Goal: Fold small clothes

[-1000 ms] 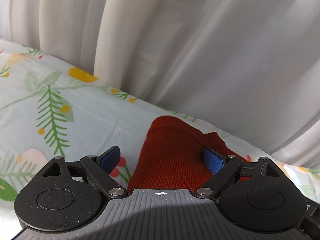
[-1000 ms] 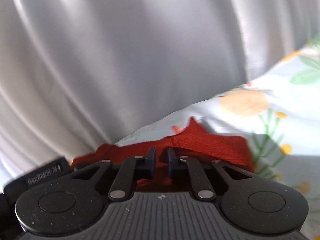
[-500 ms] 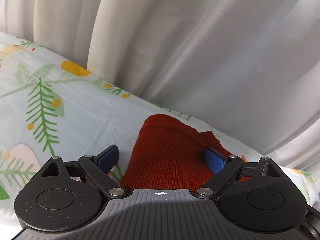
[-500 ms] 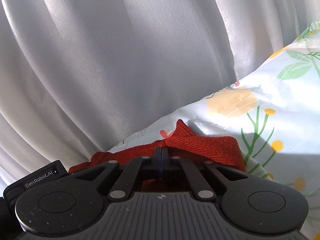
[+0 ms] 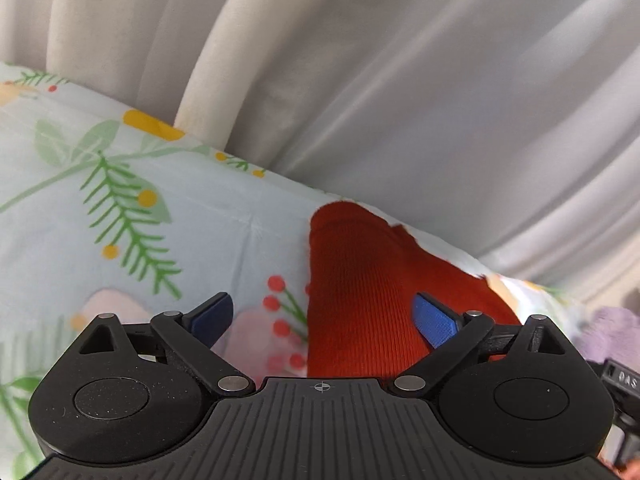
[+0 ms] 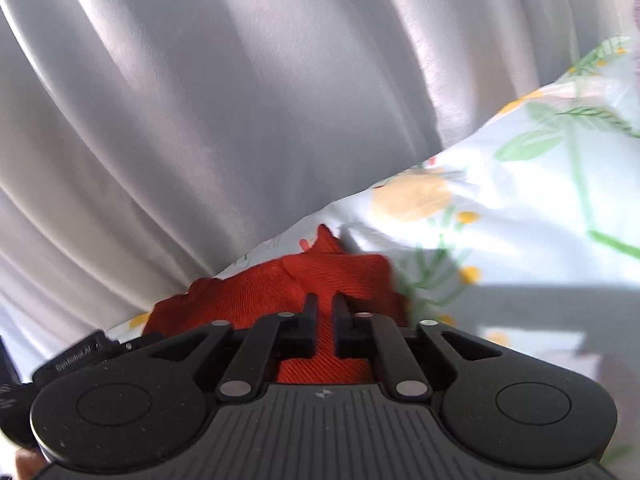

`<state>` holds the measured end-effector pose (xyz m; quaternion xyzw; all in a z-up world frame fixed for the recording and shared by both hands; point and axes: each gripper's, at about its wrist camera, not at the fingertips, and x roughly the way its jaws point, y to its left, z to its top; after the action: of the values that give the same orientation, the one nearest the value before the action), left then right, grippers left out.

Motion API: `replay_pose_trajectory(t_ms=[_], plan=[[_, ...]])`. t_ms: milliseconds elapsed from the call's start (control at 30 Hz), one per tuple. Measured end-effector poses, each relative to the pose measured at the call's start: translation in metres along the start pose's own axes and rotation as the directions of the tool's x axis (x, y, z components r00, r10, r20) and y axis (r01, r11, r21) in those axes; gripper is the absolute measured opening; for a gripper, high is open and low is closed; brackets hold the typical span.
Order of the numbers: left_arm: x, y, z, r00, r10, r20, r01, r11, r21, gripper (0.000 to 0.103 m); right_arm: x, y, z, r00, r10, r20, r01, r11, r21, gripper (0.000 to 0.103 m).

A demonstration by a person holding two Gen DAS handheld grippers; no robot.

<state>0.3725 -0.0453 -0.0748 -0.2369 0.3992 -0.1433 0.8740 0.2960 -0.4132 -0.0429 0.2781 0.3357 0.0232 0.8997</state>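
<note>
Red knit garment [image 5: 360, 292]: small ribbed piece lying on the floral sheet, far side, close under the curtain; looks bunched or partly doubled over, fold not finished by my reading.

Left wrist view
- Left gripper [image 5: 324, 318]: fingers spread wide, blue pads well apart, holding nothing.
- Placement: right pad sits over the garment's cloth, left pad over bare sheet, so the garment's left edge lies between the pads; contact with the cloth cannot be told.
- Probable reason: spread and low like this, it reads as poised to take that edge or to have just let it go; cannot tell which.
- Floral sheet [image 5: 168, 216]: pale cloth printed with green sprigs, yellow and red berries; faint creases, soft underlay likely.
- Curtain [image 5: 400, 92]: white, heavy vertical pleats, fills the far background, meets the sheet just behind the garment.
- Lilac fabric [image 5: 616, 328]: blurred patch at far right edge, identity unclear.

Right wrist view
- Right gripper [image 6: 322, 316]: fingers nearly together, a narrow gap showing between them; red cloth visible in and behind the gap.
- Grip: cannot tell whether cloth is actually pinched or merely lies beneath.
- Garment [image 6: 320, 276]: just ahead of the fingers, rumpled, one corner peaked up toward the curtain.
- Sheet [image 6: 520, 200]: sunlit to the right, hard shadow across the near right.
</note>
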Motion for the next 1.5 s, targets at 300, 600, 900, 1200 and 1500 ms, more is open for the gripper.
replay_pose_trajectory(t_ms=[300, 600, 900, 1200, 1500], plan=[[0.009, 0.013, -0.014, 0.947, -0.264, -0.181, 0.233, 0.957, -0.175, 0.099, -0.012, -0.055, 0.01, 0.964, 0.166, -0.207, -0.13, 0.976, 0.174, 0.067], [0.025, 0.006, -0.013, 0.925, -0.322, -0.204, 0.276, 0.935, -0.225, 0.093, 0.012, -0.042, 0.011, 0.929, 0.23, -0.29, -0.189, 0.968, 0.163, 0.055], [0.016, 0.018, -0.01, 0.915, -0.342, -0.212, 0.29, 0.926, -0.241, 0.083, 0.033, -0.042, 0.01, 0.896, 0.29, -0.336, -0.23, 0.951, 0.209, 0.055], [0.014, 0.02, -0.01, 0.916, -0.333, -0.225, 0.281, 0.93, -0.236, 0.071, 0.046, -0.04, 0.003, 0.885, 0.324, -0.335, -0.251, 0.937, 0.244, 0.042], [0.016, 0.005, -0.008, 0.937, -0.247, -0.246, 0.209, 0.963, -0.168, 0.064, 0.05, -0.03, -0.002, 0.895, 0.306, -0.324, -0.242, 0.944, 0.225, 0.041]])
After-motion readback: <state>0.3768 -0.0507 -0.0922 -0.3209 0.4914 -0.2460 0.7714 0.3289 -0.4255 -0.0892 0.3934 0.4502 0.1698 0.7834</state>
